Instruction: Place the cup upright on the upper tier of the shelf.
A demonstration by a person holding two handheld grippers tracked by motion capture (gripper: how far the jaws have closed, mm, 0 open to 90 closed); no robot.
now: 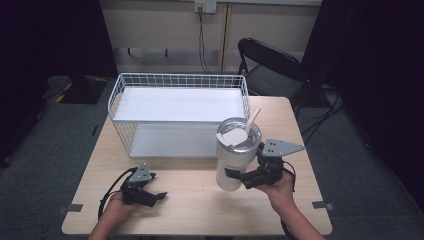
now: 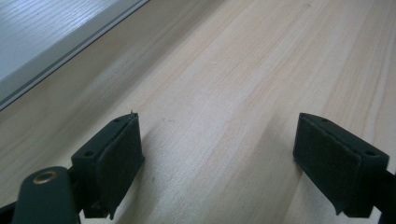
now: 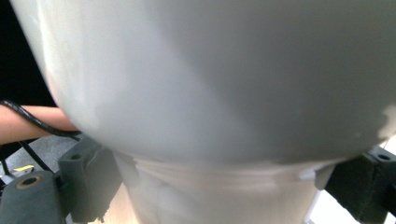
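Over on the left, my left gripper (image 1: pixel 159 195) rests low on the wooden table (image 1: pixel 190 200), near its front edge, with its cable looping back past the hand (image 1: pixel 116 206). From the left gripper view its jaws stand wide apart with bare tabletop between the pads (image 2: pixel 122 154), holding nothing, and the pale base of the rack (image 2: pixel 42 32) runs across the upper left corner.

Moving to the middle, I see the white wire rack (image 1: pixel 180 114) standing on the far half of the table, with a white shelf on top and another shelf below it.

Further right, just in front of the rack's right end, the white tumbler (image 1: pixel 234 156) is held slightly tilted, with a clear lid and a white straw (image 1: pixel 252 120) leaning out of it. I cannot tell whether its base touches the table.

My right gripper (image 1: pixel 239 178) clamps the tumbler low on its body, one jaw on each side. In the right gripper view the cup's narrower lower part (image 3: pixel 210 191) sits between the two pads (image 3: pixel 91 182), with its wider body above.
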